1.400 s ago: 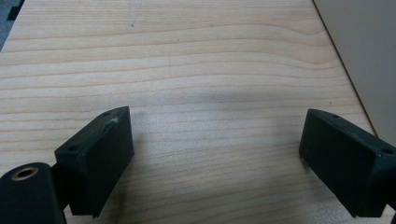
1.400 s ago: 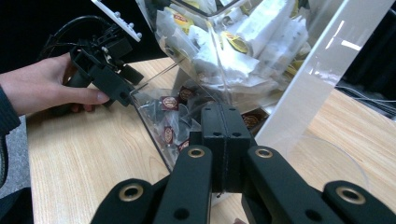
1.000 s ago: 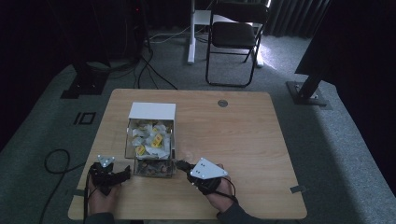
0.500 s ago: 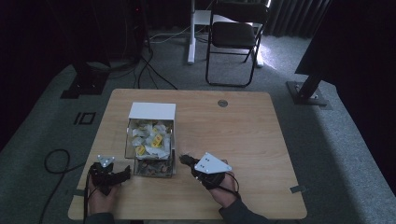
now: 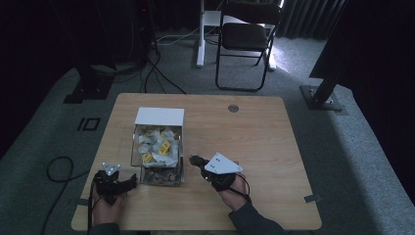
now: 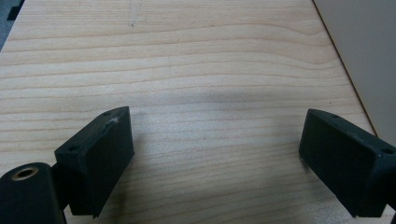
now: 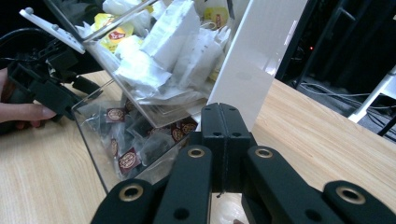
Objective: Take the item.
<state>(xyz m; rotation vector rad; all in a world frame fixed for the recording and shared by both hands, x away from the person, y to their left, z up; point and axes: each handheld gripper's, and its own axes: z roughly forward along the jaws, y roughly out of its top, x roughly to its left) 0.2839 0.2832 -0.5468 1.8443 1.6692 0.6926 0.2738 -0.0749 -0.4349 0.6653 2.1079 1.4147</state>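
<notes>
The right hand-held gripper (image 5: 195, 160) has edged rightward, off the clear box (image 5: 157, 155) of tea bags (image 7: 164, 43), jaws clenched on nothing; likely lining up for the front opening. The left hand-held gripper (image 5: 128, 180) lies released on the counter (image 5: 254, 142), just left of the box. The box wall blocks a direct reach.

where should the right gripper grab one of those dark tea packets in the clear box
Probably through the open front of the clear box, its near end to the person. The dark tea packets lie heaped in the lower level; pinch a thin upstanding edge. The right gripper is shut now and must open first.
</notes>
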